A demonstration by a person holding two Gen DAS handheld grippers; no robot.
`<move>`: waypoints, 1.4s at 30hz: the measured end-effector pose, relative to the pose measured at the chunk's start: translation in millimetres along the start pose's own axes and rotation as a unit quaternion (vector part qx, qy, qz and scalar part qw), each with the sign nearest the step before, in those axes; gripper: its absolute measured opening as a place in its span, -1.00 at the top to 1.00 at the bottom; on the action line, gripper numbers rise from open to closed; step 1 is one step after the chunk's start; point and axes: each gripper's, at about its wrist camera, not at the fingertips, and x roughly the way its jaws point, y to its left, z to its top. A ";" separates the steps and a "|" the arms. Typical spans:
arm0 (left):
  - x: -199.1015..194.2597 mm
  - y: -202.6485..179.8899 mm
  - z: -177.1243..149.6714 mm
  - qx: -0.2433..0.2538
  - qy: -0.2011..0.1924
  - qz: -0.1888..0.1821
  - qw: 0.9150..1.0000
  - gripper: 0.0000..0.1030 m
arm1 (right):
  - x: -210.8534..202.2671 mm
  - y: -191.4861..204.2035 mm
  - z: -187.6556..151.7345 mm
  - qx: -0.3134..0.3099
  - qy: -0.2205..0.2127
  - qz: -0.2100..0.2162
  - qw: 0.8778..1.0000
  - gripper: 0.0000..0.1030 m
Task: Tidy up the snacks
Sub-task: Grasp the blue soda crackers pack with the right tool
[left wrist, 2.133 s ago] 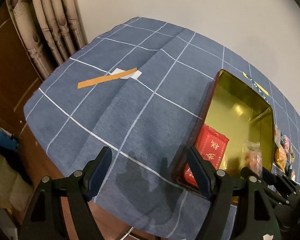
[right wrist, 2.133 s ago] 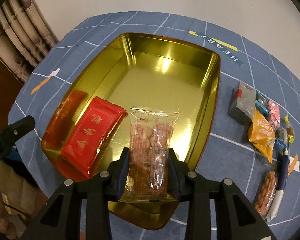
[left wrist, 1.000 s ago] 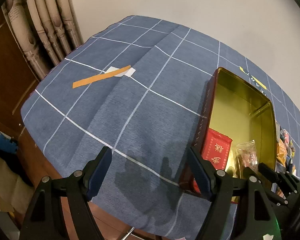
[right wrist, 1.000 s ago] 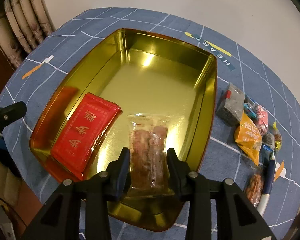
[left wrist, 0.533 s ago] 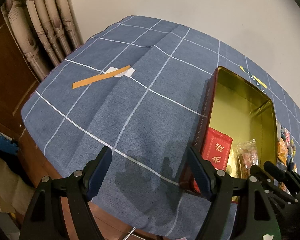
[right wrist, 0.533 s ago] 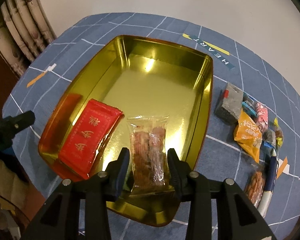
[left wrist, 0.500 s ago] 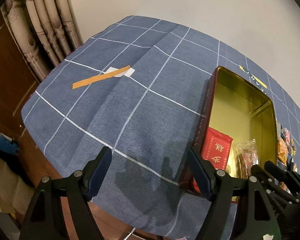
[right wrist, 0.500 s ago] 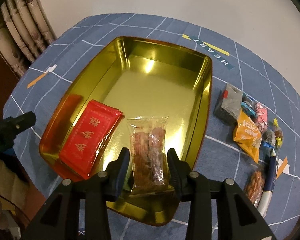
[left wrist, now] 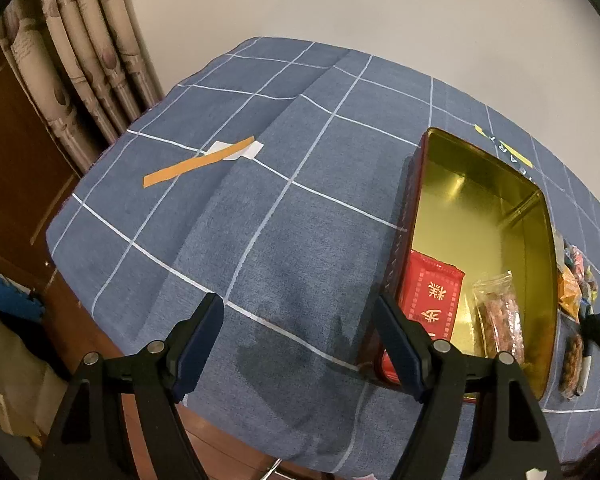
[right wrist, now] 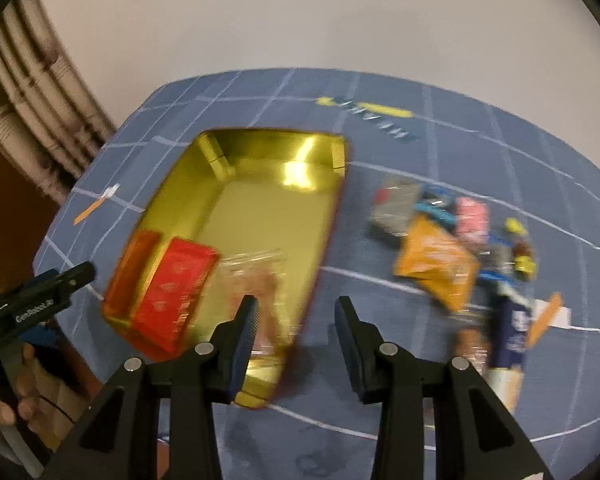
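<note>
While motion blurs the right view, right gripper (right wrist: 296, 320) fingers empty, parted; left gripper (left wrist: 300, 340) fingers wide, empty; tin (left wrist: 540, 216) edge-cut.

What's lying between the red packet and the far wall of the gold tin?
Nothing: from the red packet to the far wall of the gold tin there is only bare golden floor, as the left wrist view shows.

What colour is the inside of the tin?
Shiny gold; the tin shows best in the left wrist view.
</note>
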 end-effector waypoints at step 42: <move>-48.6 -129.1 -23.9 0.130 -0.013 -0.071 0.989 -0.46 | 10.7 -178.8 -55.0 0.111 0.034 -0.063 0.991 -0.03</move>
